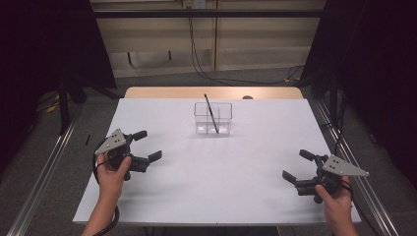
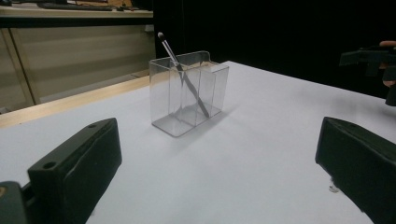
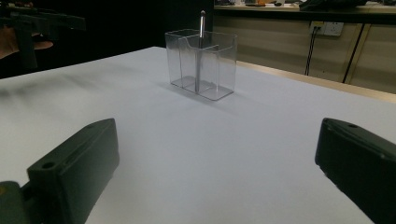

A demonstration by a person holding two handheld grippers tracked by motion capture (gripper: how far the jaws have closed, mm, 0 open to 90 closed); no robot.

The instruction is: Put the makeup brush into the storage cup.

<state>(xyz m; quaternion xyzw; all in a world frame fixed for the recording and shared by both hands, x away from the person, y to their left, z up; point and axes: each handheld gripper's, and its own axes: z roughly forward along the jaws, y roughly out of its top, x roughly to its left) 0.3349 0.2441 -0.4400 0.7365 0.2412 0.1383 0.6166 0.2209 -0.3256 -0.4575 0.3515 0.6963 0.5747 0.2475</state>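
Observation:
A clear plastic holder with compartments stands on the white table, toward the far middle. A thin dark brush leans inside it, its tip sticking out above the rim. The holder and brush lie ahead of my left gripper; the holder and brush also lie ahead of my right one. My left gripper is open at the table's left, nothing between its jaws. My right gripper is open at the right, likewise holding nothing. Both sit well short of the holder.
A wooden strip runs along the table's far edge. Cables hang down the back wall. Metal rails flank the table on both sides. Dark curtains close off left and right.

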